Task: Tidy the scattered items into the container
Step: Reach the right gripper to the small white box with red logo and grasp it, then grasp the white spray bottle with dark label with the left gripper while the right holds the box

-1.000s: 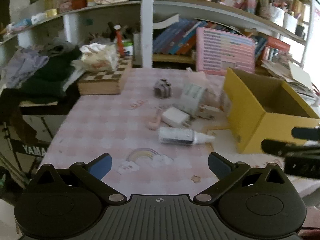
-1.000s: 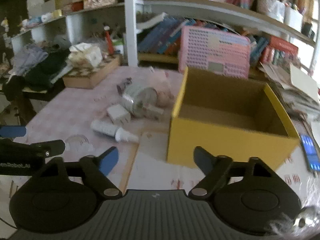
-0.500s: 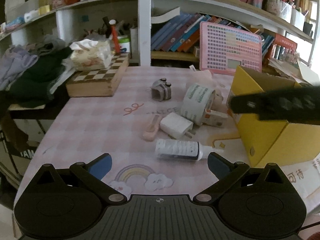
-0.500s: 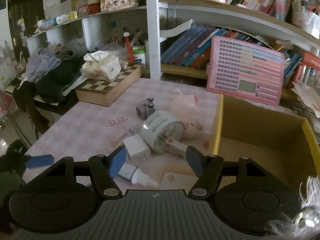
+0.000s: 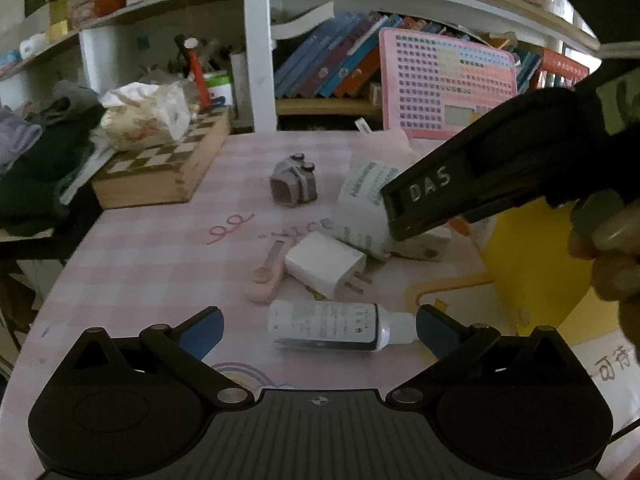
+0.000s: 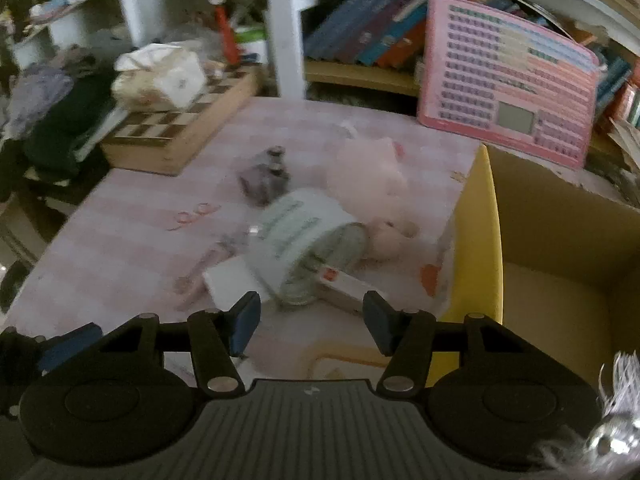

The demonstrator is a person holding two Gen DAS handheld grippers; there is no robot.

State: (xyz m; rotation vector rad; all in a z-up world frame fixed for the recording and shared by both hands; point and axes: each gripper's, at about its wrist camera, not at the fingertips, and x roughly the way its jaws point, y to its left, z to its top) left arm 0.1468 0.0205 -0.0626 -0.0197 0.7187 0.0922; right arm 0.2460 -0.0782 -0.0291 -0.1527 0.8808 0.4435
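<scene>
While the left wrist view takes in the white bottle [image 5: 334, 326] lying on its side between the spread blue fingertips of the left hand-held gripper [image 5: 318, 330], the right wrist view hides it behind the right hand-held gripper [image 6: 311, 322], whose jaws also stand apart and empty. Only the right view looks into the yellow box [image 6: 560, 264], bare cardboard inside, and shows the pink plush toy [image 6: 372, 184] whole. The roll of tape [image 6: 298, 236] lies tipped on the pink checked counter [image 5: 152, 256], touching the white charger [image 5: 324, 262]; a pink comb [image 5: 266, 276] and a small grey toy [image 5: 294, 184] sit nearby. Compared with half a second ago, the right hand-held gripper has come lower and nearer over the tape, crossing the left view as a dark bar marked DAS.
</scene>
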